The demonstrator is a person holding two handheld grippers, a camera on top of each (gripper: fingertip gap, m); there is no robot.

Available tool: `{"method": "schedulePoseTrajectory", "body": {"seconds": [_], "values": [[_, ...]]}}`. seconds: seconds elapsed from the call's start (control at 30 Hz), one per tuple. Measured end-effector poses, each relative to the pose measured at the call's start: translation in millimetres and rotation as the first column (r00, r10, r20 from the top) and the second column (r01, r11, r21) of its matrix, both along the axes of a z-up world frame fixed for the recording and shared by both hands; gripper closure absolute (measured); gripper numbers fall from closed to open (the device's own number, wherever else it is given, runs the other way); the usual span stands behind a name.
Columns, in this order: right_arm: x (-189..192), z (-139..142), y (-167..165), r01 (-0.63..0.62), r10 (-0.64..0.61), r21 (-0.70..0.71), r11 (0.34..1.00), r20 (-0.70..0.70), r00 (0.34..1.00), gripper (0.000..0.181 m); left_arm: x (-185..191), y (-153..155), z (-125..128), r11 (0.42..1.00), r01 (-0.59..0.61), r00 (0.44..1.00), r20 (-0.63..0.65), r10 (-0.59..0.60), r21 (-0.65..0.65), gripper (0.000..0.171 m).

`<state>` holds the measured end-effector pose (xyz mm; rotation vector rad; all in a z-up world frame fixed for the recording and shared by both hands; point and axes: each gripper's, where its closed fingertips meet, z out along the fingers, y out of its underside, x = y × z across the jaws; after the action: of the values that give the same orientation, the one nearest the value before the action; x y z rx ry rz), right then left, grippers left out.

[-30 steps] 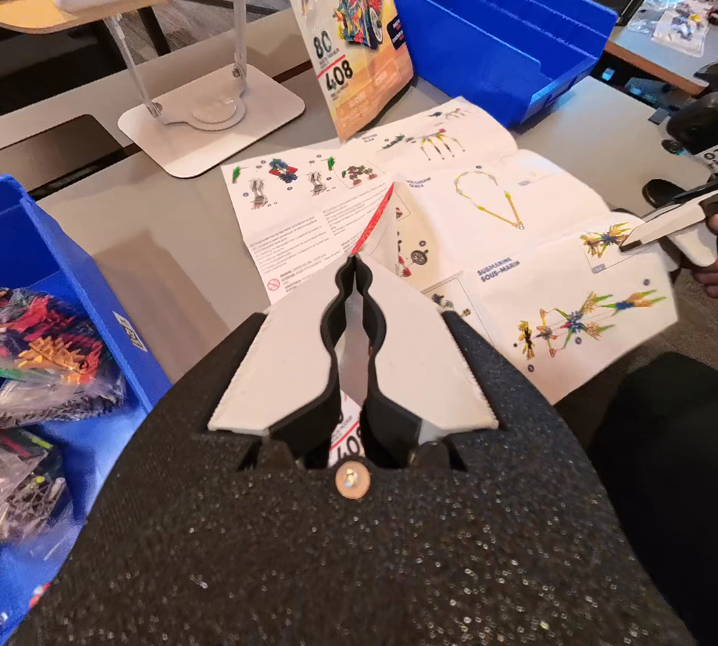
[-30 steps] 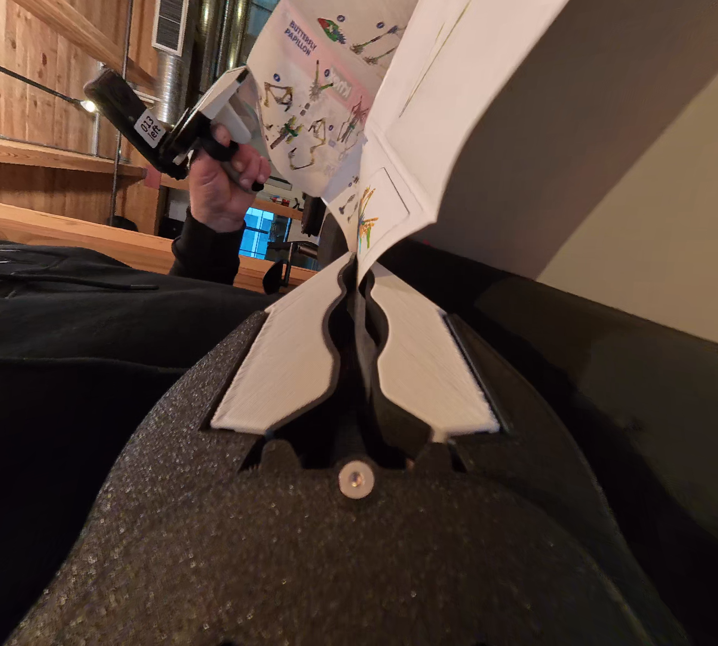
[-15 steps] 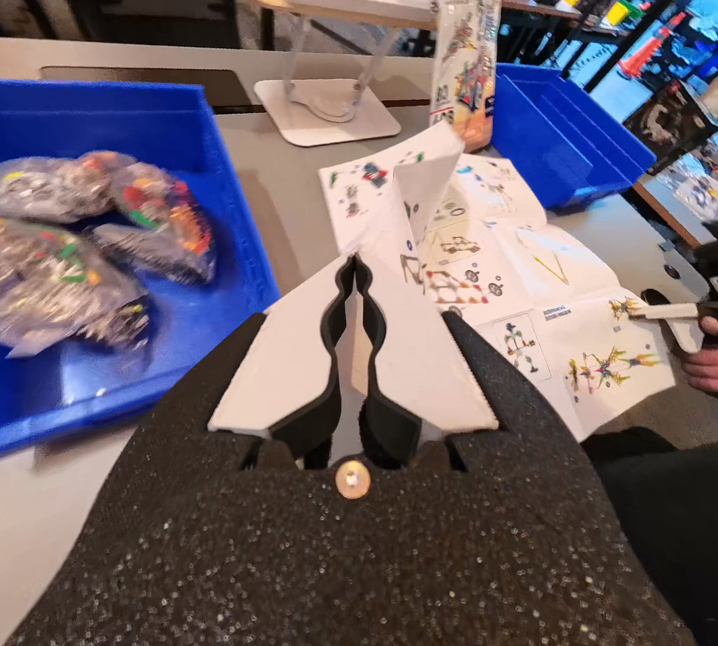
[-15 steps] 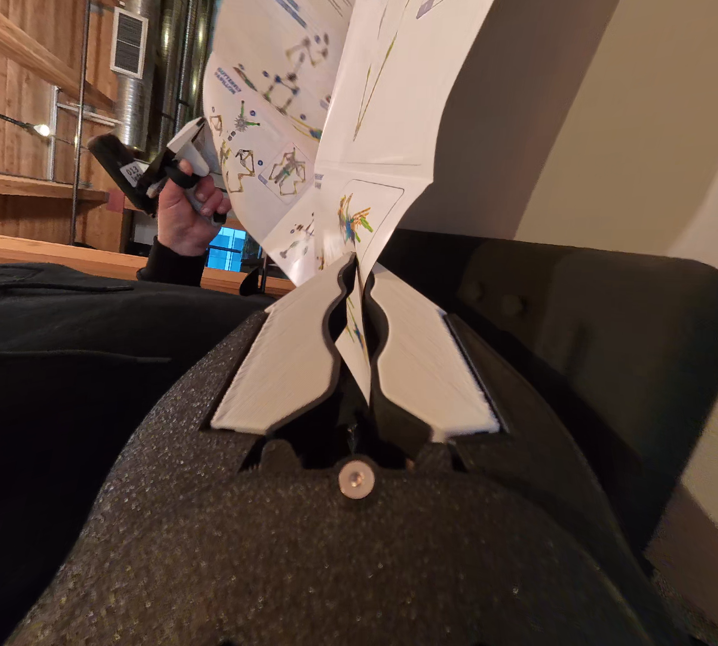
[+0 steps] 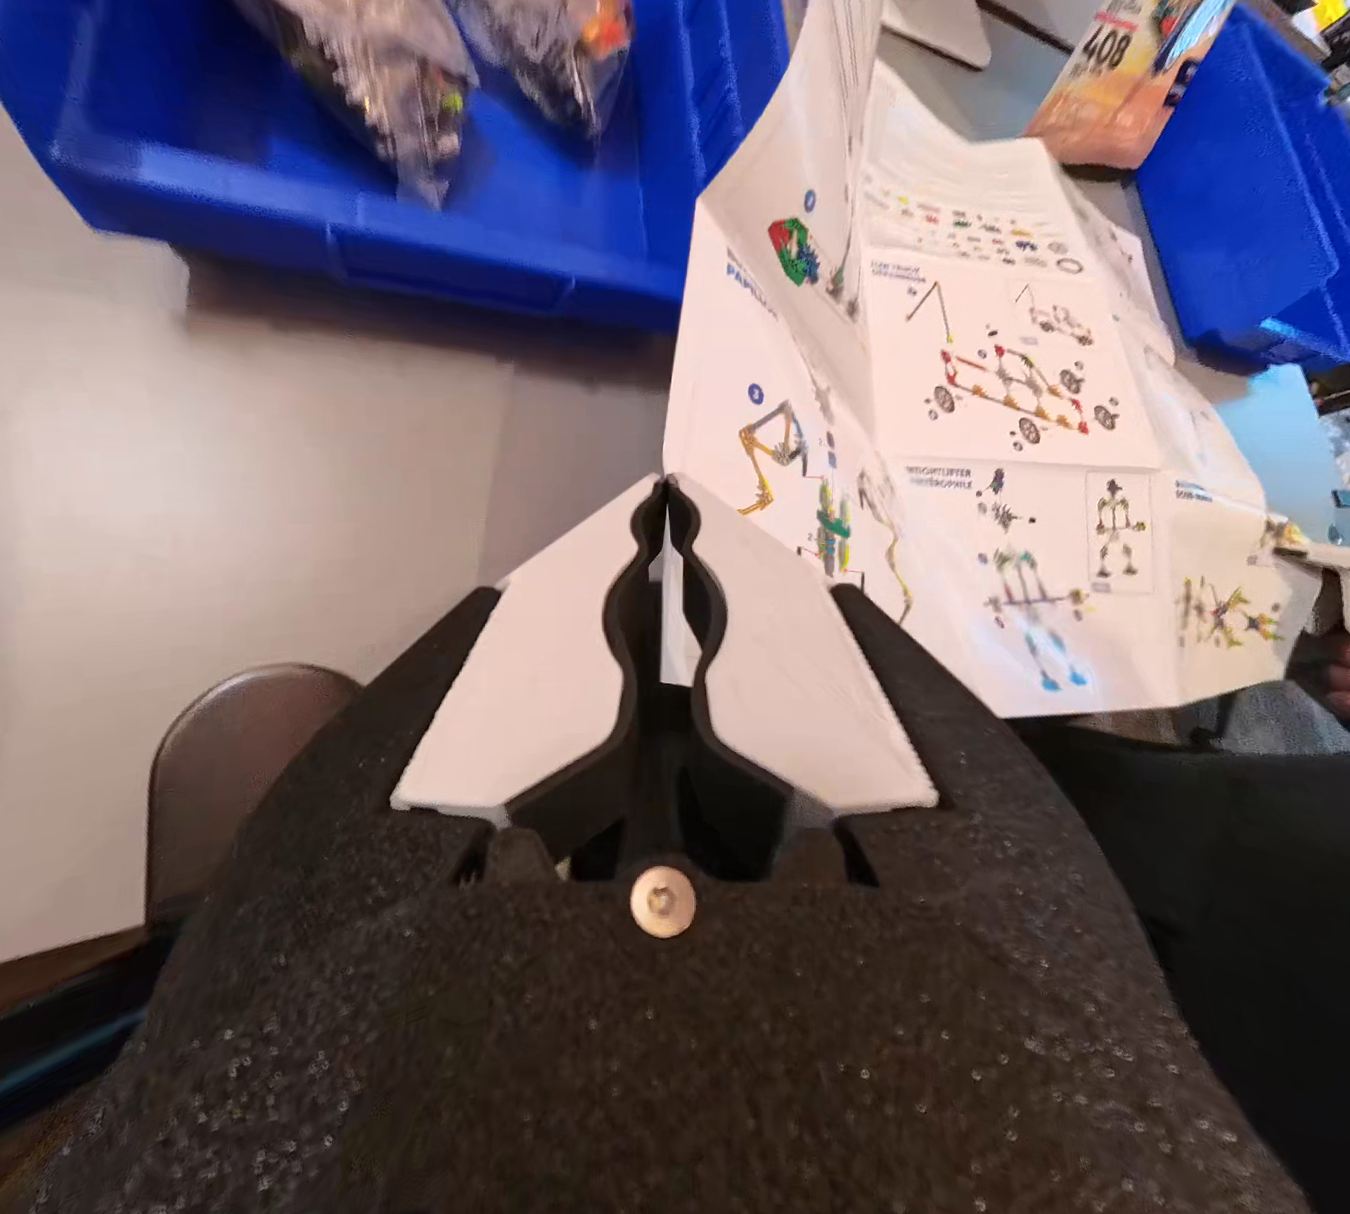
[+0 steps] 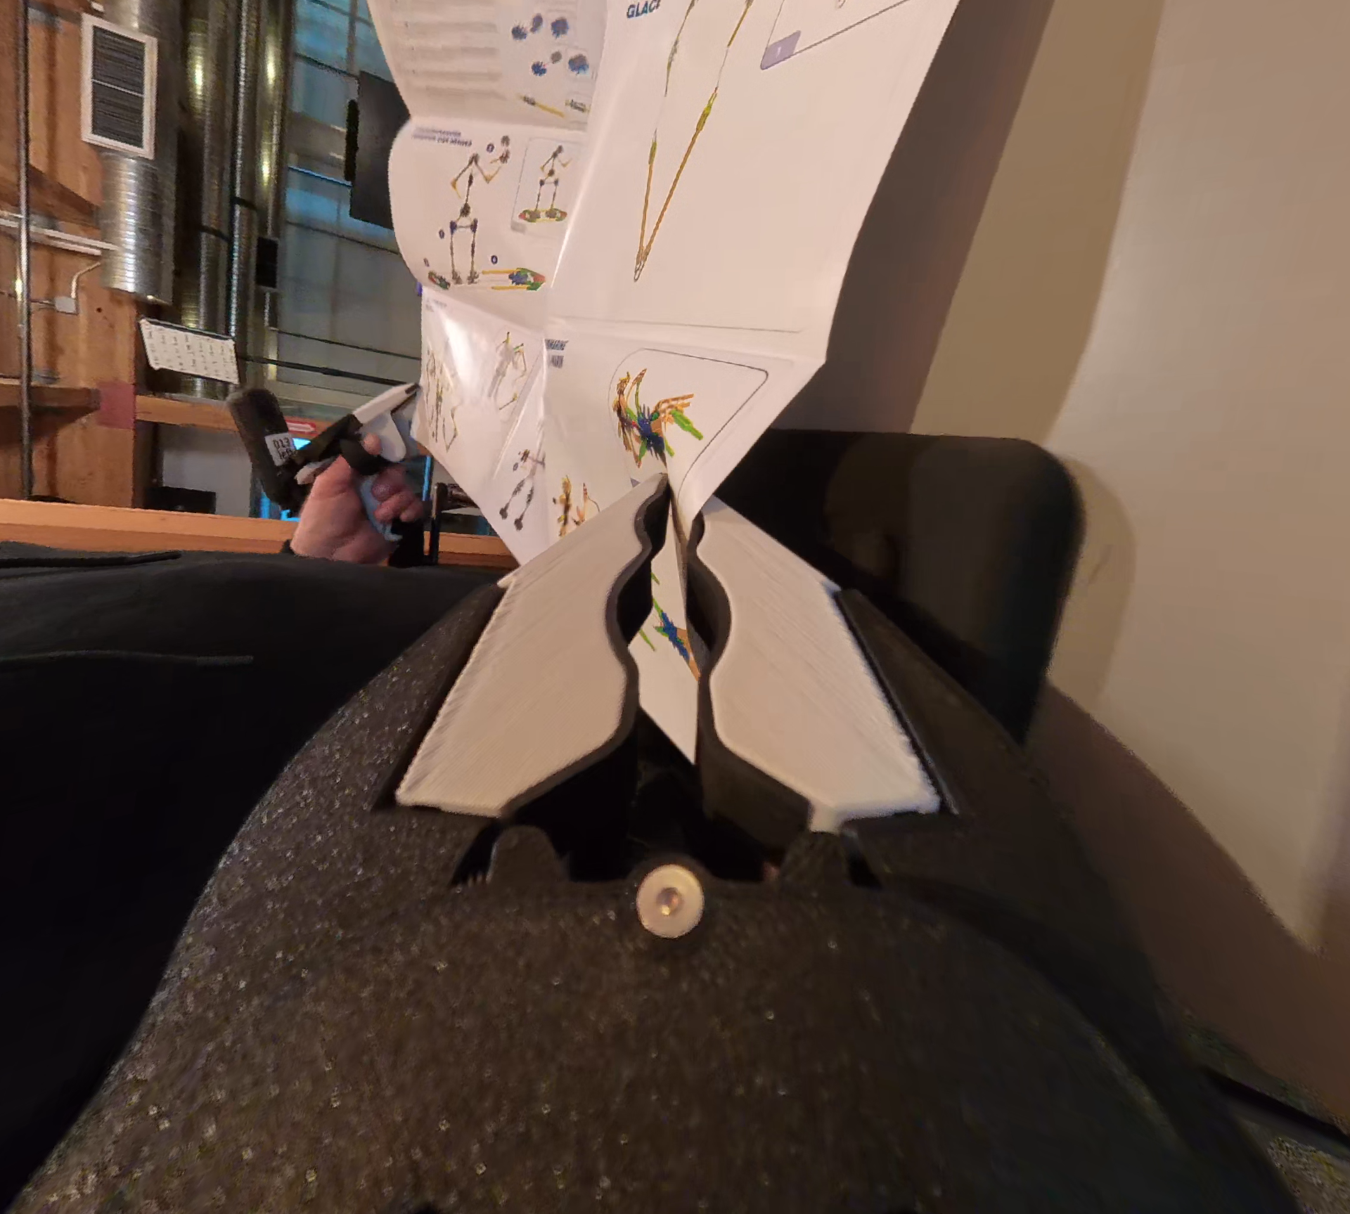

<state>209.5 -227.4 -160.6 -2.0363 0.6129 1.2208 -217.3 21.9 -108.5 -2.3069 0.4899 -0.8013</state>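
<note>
A large white instruction sheet [image 5: 1008, 390] with coloured building diagrams is spread open over the grey table [image 5: 256, 448]. My left gripper [image 5: 666, 485] is shut on the sheet's near left corner. My right gripper [image 6: 668, 485] is shut on the opposite corner of the same sheet [image 6: 701, 156], which hangs stretched in front of its camera. The left gripper [image 6: 409, 394], held in a hand, also shows far off in the right wrist view at the sheet's other edge.
A blue bin [image 5: 511, 244] with clear bags of coloured parts [image 5: 365, 10] sits at the upper left. A second blue bin [image 5: 1256, 215] and a toy box [image 5: 1139, 32] stand at the upper right. A dark chair back [image 5: 219, 755] is at the lower left. About 50 cm separates my left fingertips from my right.
The left gripper has pulled its corner of the sheet to the left and towards me, unfolding it flatter. The right gripper has kept its grip on its corner.
</note>
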Motion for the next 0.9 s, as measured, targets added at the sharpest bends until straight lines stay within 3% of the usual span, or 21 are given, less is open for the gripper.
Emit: {"method": "schedulePoseTrajectory", "body": {"seconds": [0.27, 0.33, 0.43, 0.57, 0.73, 0.9], "values": [[14.7, -13.3, 0.1, 0.034, -0.027, -0.068, 0.997, 0.11, 0.994, 0.181, 1.5, -33.8, -34.7, 0.977, 0.123, 0.992, 0.014, -0.123, -0.174, 0.171], [18.2, -14.5, -0.1, 0.043, -0.029, -0.085, 0.995, 0.162, 0.986, 0.178, 1.7, -33.4, -32.4, 0.976, 0.16, 0.987, -0.007, -0.163, -0.15, 0.171], [25.0, -13.4, -1.1, 0.058, -0.031, -0.103, 0.993, 0.241, 0.97, 0.169, 0.6, -27.8, -25.7, 0.97, 0.2, 0.979, -0.02, -0.204, -0.138, 0.146], [32.3, -9.9, -3.9, 0.056, -0.013, -0.118, 0.991, 0.333, 0.943, 0.161, 1.1, -7.8, -4.2, 0.973, 0.215, 0.977, 0.021, -0.214, -0.088, 0.13], [40.6, -4.6, -8.8, 0.058, -0.003, -0.125, 0.99, 0.4, 0.916, 0.154, 20.1, 17.9, 20.5, 0.967, 0.253, 0.966, 0.059, -0.251, -0.03, 0.125], [52.5, -4.0, -15.6, 0.088, -0.017, -0.144, 0.986, 0.435, 0.9, 0.153, 54.7, 28.7, 16.4, 0.941, 0.337, 0.94, 0.064, -0.335, -0.028, 0.121]]}}
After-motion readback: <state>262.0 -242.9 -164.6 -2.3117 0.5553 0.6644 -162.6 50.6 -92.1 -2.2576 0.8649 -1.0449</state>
